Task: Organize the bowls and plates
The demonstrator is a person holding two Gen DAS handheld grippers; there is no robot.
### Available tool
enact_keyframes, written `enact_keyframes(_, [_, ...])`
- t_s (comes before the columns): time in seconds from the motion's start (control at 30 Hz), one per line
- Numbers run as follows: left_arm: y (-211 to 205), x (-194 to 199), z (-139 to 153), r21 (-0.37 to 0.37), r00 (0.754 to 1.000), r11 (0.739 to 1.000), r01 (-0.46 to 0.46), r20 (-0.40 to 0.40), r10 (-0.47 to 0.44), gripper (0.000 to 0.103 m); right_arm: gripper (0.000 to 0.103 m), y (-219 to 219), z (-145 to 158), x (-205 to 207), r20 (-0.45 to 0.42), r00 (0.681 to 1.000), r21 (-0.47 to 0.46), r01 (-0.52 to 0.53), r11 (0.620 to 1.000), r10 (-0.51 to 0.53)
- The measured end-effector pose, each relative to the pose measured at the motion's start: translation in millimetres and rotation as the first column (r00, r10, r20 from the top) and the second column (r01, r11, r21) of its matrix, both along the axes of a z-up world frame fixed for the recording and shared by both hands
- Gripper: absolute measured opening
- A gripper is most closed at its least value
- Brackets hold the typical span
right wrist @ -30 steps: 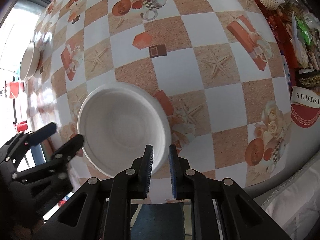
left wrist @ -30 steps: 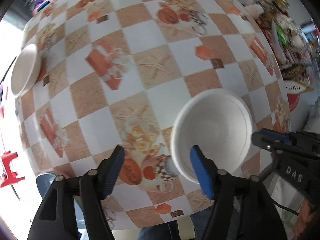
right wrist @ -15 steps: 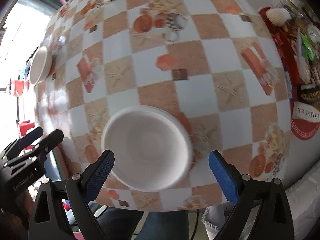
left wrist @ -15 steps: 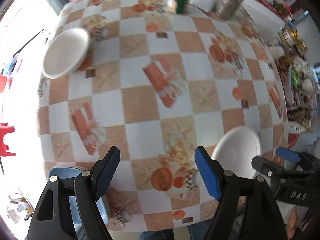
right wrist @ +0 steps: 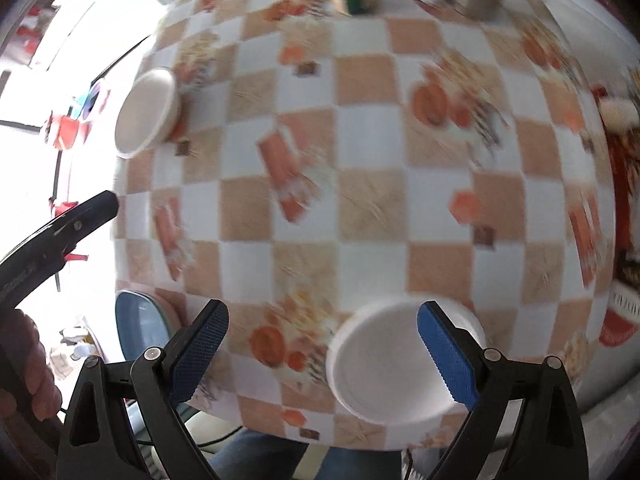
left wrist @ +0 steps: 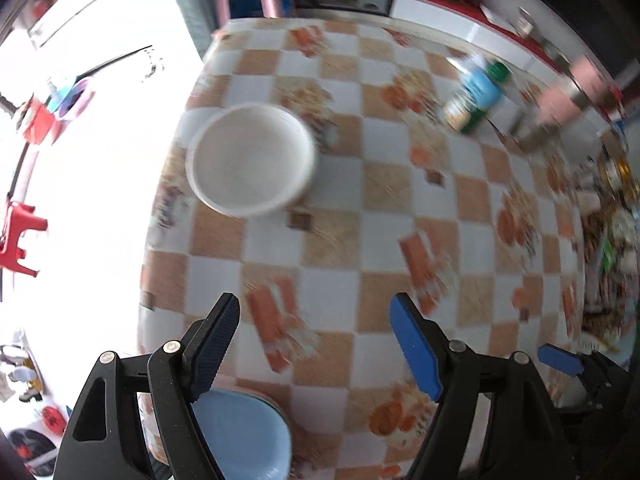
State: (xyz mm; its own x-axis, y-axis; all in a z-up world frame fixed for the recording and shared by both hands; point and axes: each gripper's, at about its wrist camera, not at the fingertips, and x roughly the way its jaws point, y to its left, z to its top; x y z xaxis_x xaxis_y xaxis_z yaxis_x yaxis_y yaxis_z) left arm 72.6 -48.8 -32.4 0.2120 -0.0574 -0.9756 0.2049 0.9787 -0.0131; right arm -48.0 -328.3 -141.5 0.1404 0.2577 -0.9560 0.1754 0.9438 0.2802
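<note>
Bowls: the far white bowl (left wrist: 250,160) looks light, thin-walled and crushable; pinch it at the rim. Left gripper (left wrist: 316,344) and right gripper (right wrist: 322,348) stand released, holding nothing.

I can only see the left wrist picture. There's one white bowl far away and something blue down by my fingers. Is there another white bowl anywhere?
Observer: Yes. The right wrist view shows a second white bowl, upright near the closest edge of the table, under the right gripper.
Operator: Is that gripper holding it?
Observer: No. Its jaws have just been opening and stand wide apart with nothing pinched between them. One blue pad only covers part of the bowl's rim in the picture.
Operator: Is there food in it?
Observer: No, the inside looks plain white and empty.
</note>
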Motion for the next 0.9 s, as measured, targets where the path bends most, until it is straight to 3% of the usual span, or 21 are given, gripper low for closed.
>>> enact_keyframes(0.2, [33, 40, -11, 0.054, 0.994, 0.993, -0.100, 0.040, 0.098, 0.081, 0.096, 30, 10, 53, 0.033, 0.998, -0.011, -0.055, 0.998, 0.056])
enact_keyframes(0.43, [69, 83, -35, 0.096, 0.979, 0.974, -0.205, 0.041, 0.202, 0.081, 0.096, 53, -1, 112, 0.030, 0.997, -0.010, -0.074, 0.997, 0.074])
enact_keyframes(0.73, [84, 124, -72, 0.153, 0.972, 0.960, -0.236, 0.038, 0.233, 0.080, 0.096, 84, -23, 178, 0.048, 0.996, -0.024, -0.076, 0.997, 0.077])
enact_keyframes(0.9, [81, 143, -84, 0.170, 0.978, 0.963, -0.208, 0.063, 0.200, 0.080, 0.096, 100, -38, 204, 0.059, 0.994, -0.034, -0.091, 0.995, 0.093])
